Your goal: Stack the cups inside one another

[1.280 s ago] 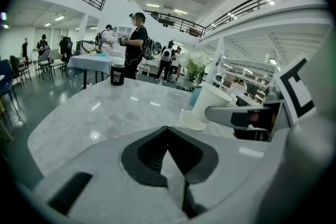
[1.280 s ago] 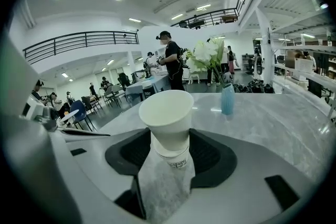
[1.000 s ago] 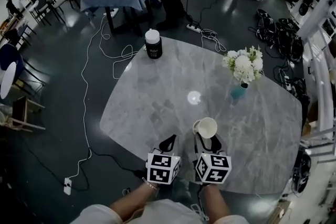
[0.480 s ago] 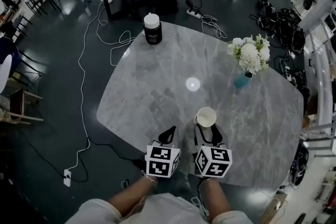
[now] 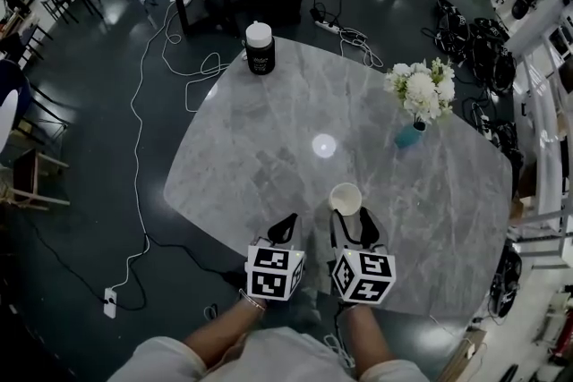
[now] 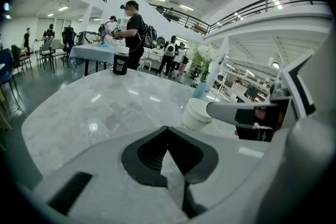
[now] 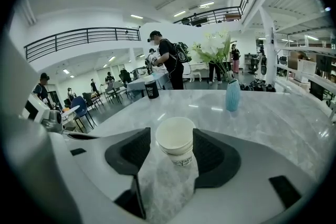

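Observation:
A white paper cup stack [image 5: 345, 198], with two rims showing one inside the other [image 7: 177, 140], stands upright near the front of the grey marble table [image 5: 260, 157]. My right gripper [image 5: 349, 216] holds it between its black pads, one close on each side [image 7: 171, 150]. Just left of it, my left gripper [image 5: 286, 228] is shut and empty, its jaws meeting at a point [image 6: 167, 131]. In the left gripper view the cup stack [image 6: 196, 115] shows to the right, with a right gripper finger against its rim.
A black jar with a white lid [image 5: 259, 48] stands at the table's far edge. A teal vase [image 5: 408, 137] of white flowers [image 5: 417, 94] is at the far right. Cables lie on the floor to the left, and people stand beyond the table.
The cup stack was tilted in my right gripper a second ago and now sits upright. Both grippers stay close together near the table's front edge.

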`<move>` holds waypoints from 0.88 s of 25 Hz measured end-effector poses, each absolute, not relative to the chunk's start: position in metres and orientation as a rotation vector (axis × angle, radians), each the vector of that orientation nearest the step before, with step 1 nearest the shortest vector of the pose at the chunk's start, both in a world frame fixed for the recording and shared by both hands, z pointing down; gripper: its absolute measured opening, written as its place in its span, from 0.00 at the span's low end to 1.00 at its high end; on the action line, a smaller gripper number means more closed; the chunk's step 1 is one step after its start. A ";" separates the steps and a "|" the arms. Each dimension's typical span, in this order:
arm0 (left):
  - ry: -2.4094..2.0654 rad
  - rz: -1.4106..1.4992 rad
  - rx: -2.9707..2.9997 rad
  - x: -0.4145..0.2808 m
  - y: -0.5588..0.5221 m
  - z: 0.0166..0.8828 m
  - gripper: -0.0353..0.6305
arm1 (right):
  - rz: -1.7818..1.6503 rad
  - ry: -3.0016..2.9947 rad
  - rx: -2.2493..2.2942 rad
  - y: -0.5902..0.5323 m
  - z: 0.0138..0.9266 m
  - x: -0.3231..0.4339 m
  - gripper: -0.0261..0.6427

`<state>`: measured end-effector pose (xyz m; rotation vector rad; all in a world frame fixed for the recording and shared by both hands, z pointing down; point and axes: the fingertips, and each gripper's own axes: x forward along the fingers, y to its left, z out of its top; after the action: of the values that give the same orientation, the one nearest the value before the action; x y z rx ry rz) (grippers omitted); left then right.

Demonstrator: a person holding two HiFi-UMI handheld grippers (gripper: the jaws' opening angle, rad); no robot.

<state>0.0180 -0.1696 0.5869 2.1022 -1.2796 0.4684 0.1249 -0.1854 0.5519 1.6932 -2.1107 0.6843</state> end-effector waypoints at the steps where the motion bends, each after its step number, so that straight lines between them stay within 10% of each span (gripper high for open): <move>1: -1.281 0.464 2.103 0.018 -0.169 0.586 0.04 | 0.678 -2.112 1.697 -0.185 0.550 0.126 0.36; 22: -1.276 0.401 2.205 0.014 -0.142 0.536 0.04 | 0.634 -2.090 1.866 -0.138 0.507 0.145 0.19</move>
<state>0.0142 -0.1417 0.5363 2.2046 -1.2756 0.4008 0.1445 -0.1384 0.5068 1.8660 -2.0895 0.6340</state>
